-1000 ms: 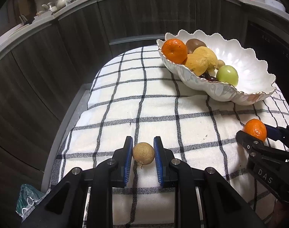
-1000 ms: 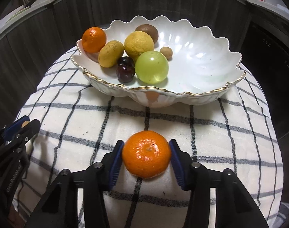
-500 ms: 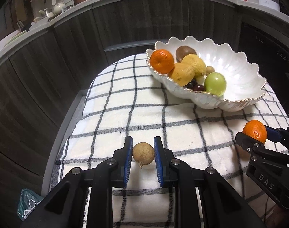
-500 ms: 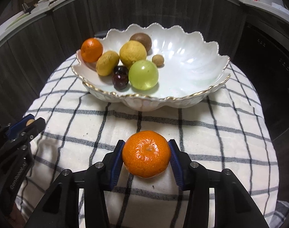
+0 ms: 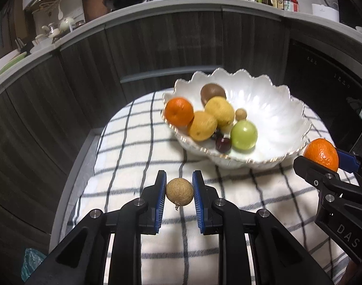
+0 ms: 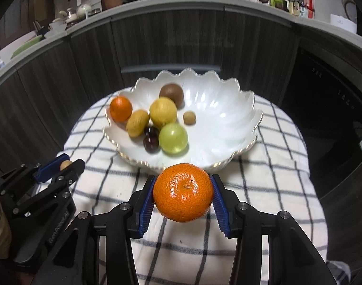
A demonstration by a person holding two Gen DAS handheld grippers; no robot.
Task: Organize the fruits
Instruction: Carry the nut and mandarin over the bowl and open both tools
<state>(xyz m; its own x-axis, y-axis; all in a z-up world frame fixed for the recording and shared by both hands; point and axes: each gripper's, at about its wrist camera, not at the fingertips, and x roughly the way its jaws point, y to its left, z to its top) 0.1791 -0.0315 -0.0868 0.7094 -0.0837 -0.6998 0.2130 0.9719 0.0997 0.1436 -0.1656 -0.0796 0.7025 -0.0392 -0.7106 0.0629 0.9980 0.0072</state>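
Right view, lower centre: we note right gripper (image 6: pixel 183 193) clamped on mandarin (image 6: pixel 183 192), held clear of checked cloth (image 6: pixel 264 190). Left view, lower centre: left gripper (image 5: pixel 179 192) pinching small tan fruit (image 5: pixel 179 192). Beyond, frame centre: scalloped bowl (image 6: pixel 228 118), fruits crowded on its left, right half bare. We judge bowl lies straight ahead of right fingers, up and right of left ones; right hand nearer.
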